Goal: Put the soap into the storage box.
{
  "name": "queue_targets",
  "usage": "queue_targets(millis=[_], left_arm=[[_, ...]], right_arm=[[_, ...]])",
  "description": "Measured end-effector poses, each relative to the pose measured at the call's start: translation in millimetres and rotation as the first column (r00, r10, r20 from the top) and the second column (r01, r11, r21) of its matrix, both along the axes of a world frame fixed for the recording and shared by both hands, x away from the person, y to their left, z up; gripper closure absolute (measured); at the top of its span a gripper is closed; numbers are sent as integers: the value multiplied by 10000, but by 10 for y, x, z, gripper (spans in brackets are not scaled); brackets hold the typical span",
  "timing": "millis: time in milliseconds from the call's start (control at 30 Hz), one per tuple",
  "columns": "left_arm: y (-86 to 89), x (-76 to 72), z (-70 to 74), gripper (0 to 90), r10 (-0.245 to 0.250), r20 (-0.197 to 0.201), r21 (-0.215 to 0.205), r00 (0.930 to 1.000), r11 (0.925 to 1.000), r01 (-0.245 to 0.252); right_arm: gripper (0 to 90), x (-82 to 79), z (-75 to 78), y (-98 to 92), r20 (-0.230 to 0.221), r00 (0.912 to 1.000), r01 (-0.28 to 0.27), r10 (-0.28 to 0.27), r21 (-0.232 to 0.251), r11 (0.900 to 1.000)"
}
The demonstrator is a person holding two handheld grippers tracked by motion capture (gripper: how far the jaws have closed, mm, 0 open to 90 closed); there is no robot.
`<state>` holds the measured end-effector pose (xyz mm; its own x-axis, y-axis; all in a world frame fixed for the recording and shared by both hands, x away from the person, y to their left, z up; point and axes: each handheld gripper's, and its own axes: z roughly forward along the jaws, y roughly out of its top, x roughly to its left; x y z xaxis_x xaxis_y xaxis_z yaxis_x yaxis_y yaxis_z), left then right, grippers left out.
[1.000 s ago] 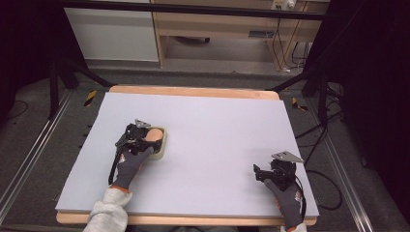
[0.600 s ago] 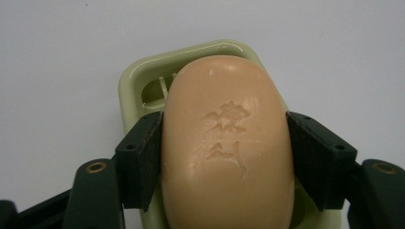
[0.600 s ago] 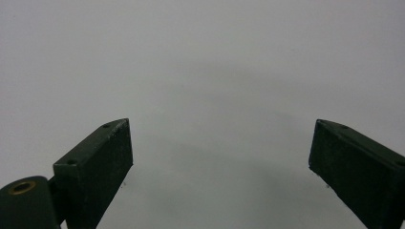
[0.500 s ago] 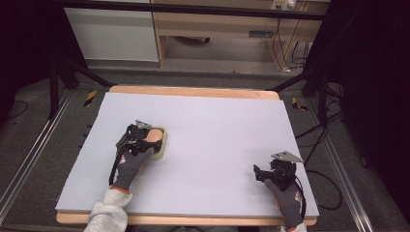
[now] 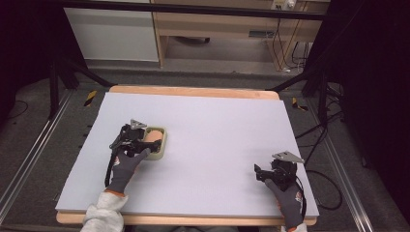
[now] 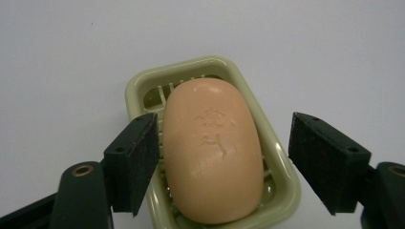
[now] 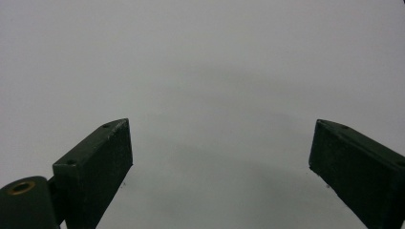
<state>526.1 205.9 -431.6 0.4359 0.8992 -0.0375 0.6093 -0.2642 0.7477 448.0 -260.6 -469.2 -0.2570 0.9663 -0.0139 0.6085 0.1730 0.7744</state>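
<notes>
Peach oval soap bar [image 6: 212, 150] lies in its pale green plastic dish [image 6: 282, 191] between the left gripper's [image 6: 222, 160] spread jaws, while the right gripper [image 7: 219, 167] gapes over bare white tabletop [image 5: 217, 125].

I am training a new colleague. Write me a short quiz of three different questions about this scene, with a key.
1. True or false: the left claw is shut on the soap.
2. Where does the soap lie? A) in the green soap dish B) on the bare table C) in the right claw
3. Fill in: the right claw's jaws stand ____ over the table.

Key: 1 false, its jaws stand apart either side of the soap; 2 A; 3 open.
</notes>
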Motion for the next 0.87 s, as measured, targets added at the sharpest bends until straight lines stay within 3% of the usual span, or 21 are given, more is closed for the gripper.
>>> queue_targets(millis=[167,333,533,700,867], left_arm=[[86,-154,53,230,-286,362,-115,9989,9995,290],[157,-238,43,221,-294,415,-168,9987,9994,301],[305,-364,-45,207,-274,376,-200,9989,9994,282],[453,-479,-146,193,-146,315,-219,9994,9996,153],[548,-555,-201,189,-49,277,-166,9996,9998,54]], right_arm=[[75,-2,0,-12,-1,9999,150,-150,-74,9999],[74,-14,5,-32,4,9998,216,-216,-48,9998],[74,-19,0,-68,-56,9991,415,-415,74,9991],[74,-28,-2,-92,-42,9986,534,-535,-196,9984],[74,-25,-9,-114,-85,9982,597,-598,-139,9981]])
